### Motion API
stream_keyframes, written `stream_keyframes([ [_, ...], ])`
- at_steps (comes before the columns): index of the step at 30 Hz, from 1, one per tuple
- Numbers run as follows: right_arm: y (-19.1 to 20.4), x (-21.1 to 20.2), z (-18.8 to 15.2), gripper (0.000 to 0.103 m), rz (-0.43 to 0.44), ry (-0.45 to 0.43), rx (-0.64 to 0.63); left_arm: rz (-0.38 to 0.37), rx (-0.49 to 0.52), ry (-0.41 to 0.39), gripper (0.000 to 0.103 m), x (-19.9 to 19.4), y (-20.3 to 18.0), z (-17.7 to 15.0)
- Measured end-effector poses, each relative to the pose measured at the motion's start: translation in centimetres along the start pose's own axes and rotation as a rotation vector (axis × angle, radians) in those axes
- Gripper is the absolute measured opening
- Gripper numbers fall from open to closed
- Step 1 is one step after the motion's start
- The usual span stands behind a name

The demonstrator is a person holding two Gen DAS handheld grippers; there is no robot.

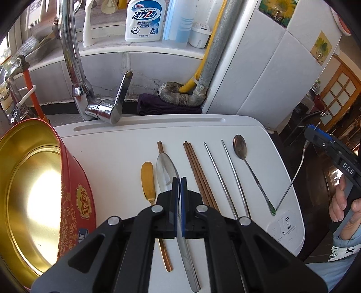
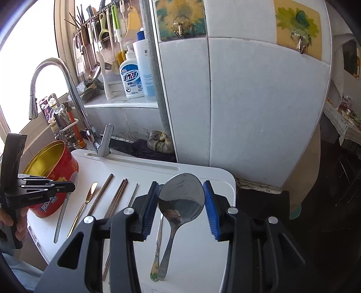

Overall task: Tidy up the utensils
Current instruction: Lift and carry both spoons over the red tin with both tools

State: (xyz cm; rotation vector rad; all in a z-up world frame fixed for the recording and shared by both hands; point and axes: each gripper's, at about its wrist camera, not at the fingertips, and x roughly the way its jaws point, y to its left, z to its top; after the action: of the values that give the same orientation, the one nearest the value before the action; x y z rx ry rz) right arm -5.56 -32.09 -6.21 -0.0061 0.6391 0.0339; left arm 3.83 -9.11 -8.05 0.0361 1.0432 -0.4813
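Steel spoons filled both my grippers: my left gripper [image 1: 179,188] pinched shut on a slim spoon [image 1: 168,171] at frame centre, my right gripper [image 2: 180,202] half-open, clasping a large spoon's [image 2: 181,198] bowl.

Your left gripper [image 1: 179,187] is pinching its jaws together, angling steeply down; your right gripper [image 2: 180,207] is clamping at half width.

Chrome faucet [image 1: 74,67] behind white board [image 1: 126,144]; detergent bottle [image 1: 144,20] on ledge; dark cloth [image 1: 167,106] beside pipe elbow [image 1: 180,94].
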Motion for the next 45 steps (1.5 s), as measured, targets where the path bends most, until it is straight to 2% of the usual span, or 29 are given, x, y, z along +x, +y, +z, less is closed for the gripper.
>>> stream_keyframes([
  [10,1.6,-3.7,-1.1,0.041,-0.019,-0.055,-0.024,-0.022,-0.001,-0.031,0.002,-2.5,-0.2,-1.6],
  [25,3.7,-7.3,0.1,0.040,-0.021,-0.136,-0.079,-0.028,-0.015,-0.110,0.002,-6.1,0.3,-2.1],
  [31,6.5,-8.2,1.7,0.040,0.041,-0.169,-0.127,-0.012,-0.029,-0.174,0.002,-8.7,1.6,-1.9],
  [35,9.6,-8.2,3.4,0.040,0.105,-0.191,-0.174,0.032,-0.042,-0.232,0.002,-11.4,3.5,-1.8],
  [39,13.6,-7.7,5.5,0.040,0.169,-0.211,-0.231,0.093,-0.059,-0.271,0.002,-13.9,6.2,-2.1],
  [45,19.9,-5.6,8.4,0.040,0.269,-0.211,-0.299,0.163,-0.103,-0.287,0.002,-16.4,11.5,-2.9],
])
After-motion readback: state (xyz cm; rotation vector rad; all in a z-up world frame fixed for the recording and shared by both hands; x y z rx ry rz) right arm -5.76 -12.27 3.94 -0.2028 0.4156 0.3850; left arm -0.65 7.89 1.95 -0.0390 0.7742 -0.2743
